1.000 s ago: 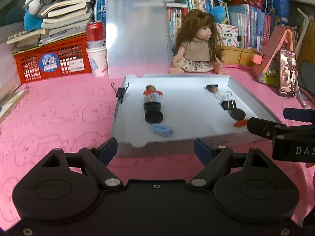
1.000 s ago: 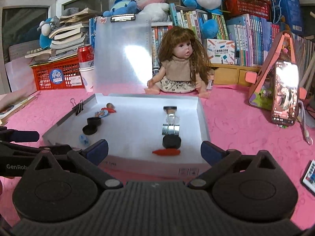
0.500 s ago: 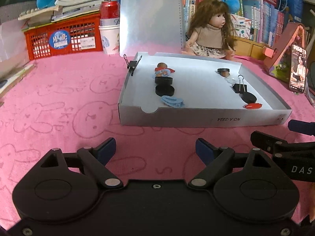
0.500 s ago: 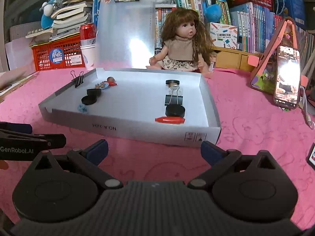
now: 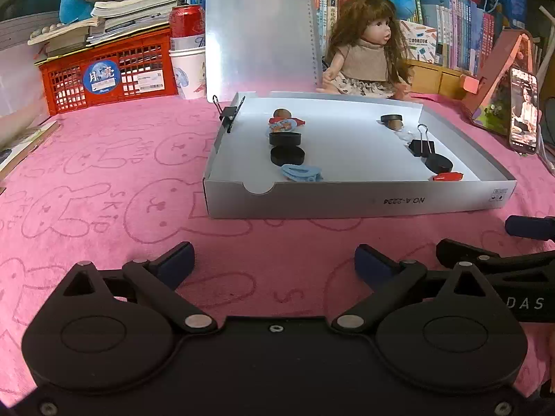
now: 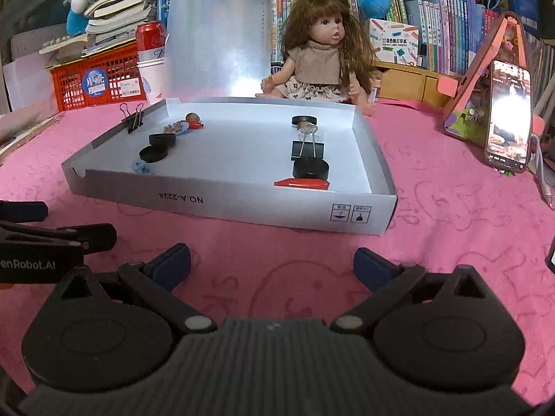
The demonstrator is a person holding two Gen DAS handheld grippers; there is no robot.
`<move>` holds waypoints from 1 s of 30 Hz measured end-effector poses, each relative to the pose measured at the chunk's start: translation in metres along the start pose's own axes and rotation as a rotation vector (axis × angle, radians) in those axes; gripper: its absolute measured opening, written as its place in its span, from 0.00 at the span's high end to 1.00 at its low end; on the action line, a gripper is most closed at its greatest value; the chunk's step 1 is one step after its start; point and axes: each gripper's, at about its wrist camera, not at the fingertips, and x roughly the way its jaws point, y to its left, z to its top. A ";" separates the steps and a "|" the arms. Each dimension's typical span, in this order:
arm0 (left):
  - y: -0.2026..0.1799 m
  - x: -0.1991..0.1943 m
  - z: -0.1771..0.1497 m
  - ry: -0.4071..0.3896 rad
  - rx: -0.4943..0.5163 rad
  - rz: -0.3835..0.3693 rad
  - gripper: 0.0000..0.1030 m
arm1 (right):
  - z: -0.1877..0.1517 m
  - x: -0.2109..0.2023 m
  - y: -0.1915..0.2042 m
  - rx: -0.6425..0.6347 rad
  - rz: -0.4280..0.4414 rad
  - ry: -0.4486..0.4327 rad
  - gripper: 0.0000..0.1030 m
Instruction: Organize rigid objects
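Both hand-held grippers, left (image 5: 274, 260) opening and right (image 6: 272, 260) wide, hold nothing; the shallow box (image 5: 347, 201) lies just above them, mid-frame.

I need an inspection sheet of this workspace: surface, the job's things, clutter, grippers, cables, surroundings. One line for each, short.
Surface: pink cloth with rabbit print, covers the table.
Job's things: white tray holding black discs, a blue clip, a red clip, a black binder clip and a small figure; another binder clip grips its left wall.
Clutter: doll, phone on a stand.
Grippers: left gripper opening, nothing between its jaws; right gripper open, empty.
Cables: white cable by the phone.
Surroundings: red basket, books, plush toys.
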 end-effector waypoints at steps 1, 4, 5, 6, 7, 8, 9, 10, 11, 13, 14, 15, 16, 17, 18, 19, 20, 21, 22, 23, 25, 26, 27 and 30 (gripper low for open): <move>0.000 0.000 0.000 -0.001 -0.002 0.003 0.02 | 0.000 0.000 0.000 0.000 0.000 0.000 0.00; 0.000 0.001 0.000 0.003 -0.002 0.007 0.01 | 0.000 0.000 0.000 0.001 0.001 0.000 0.00; 0.000 0.001 0.000 0.004 -0.002 0.008 0.01 | 0.000 0.000 -0.001 0.002 0.002 0.000 0.00; 0.000 0.001 0.000 0.006 -0.002 0.010 0.00 | 0.000 -0.001 -0.001 0.002 0.002 0.000 0.00; 0.000 0.001 0.000 0.006 -0.002 0.012 0.00 | 0.000 -0.001 -0.001 0.002 0.002 0.000 0.00; 0.000 0.000 0.000 0.004 0.000 0.015 0.00 | 0.000 -0.001 -0.001 0.002 0.002 0.000 0.00; 0.000 0.000 0.000 0.003 -0.001 0.015 0.00 | 0.000 -0.001 -0.001 0.001 0.001 -0.001 0.00; 0.001 0.000 -0.001 0.002 -0.003 0.015 0.00 | 0.000 -0.001 -0.001 0.002 0.002 0.000 0.00; 0.001 0.000 -0.001 0.002 -0.002 0.017 0.00 | 0.000 -0.001 -0.001 0.002 0.002 0.000 0.00; 0.001 0.000 -0.001 0.001 -0.003 0.017 0.00 | -0.001 -0.001 -0.001 0.002 0.002 -0.001 0.00; 0.001 0.000 -0.001 0.000 -0.004 0.017 0.00 | -0.001 -0.001 -0.001 0.002 0.002 0.000 0.00; 0.001 0.000 -0.002 -0.001 -0.004 0.017 0.00 | -0.001 -0.001 -0.001 0.002 0.002 0.000 0.00; 0.001 -0.001 -0.002 -0.001 -0.005 0.018 0.00 | -0.001 -0.001 -0.001 0.002 0.002 -0.001 0.00; 0.001 -0.001 -0.002 -0.001 -0.004 0.019 0.00 | -0.001 -0.001 -0.001 0.002 0.002 -0.001 0.00; 0.001 -0.001 -0.002 -0.002 -0.003 0.020 0.00 | -0.001 -0.001 -0.001 0.002 0.002 -0.001 0.00; 0.001 -0.001 -0.002 -0.002 -0.005 0.020 0.00 | -0.001 -0.001 -0.001 0.002 0.002 -0.001 0.00; 0.001 -0.001 -0.002 -0.003 -0.006 0.020 0.00 | -0.001 0.000 -0.001 0.002 0.002 -0.001 0.00; 0.001 -0.001 -0.002 -0.004 -0.006 0.020 0.00 | -0.001 0.000 -0.001 0.002 0.002 -0.001 0.00; 0.001 -0.001 -0.002 -0.004 -0.006 0.021 0.00 | -0.001 0.000 -0.001 0.002 0.002 -0.001 0.00; 0.001 -0.001 -0.002 -0.003 -0.006 0.021 0.00 | -0.001 0.000 -0.001 0.002 0.002 -0.001 0.00; 0.001 -0.002 -0.002 -0.004 -0.007 0.023 0.00 | -0.001 0.000 -0.001 0.002 0.002 -0.001 0.00; 0.001 -0.002 -0.003 -0.005 -0.008 0.023 0.00 | -0.001 0.000 -0.001 0.002 0.002 -0.001 0.00; 0.001 -0.002 -0.003 -0.005 -0.008 0.024 0.00 | -0.001 0.000 -0.001 0.002 0.002 -0.001 0.00; 0.001 -0.002 -0.003 -0.005 -0.009 0.025 0.00 | -0.001 0.000 -0.001 0.002 0.002 -0.001 0.00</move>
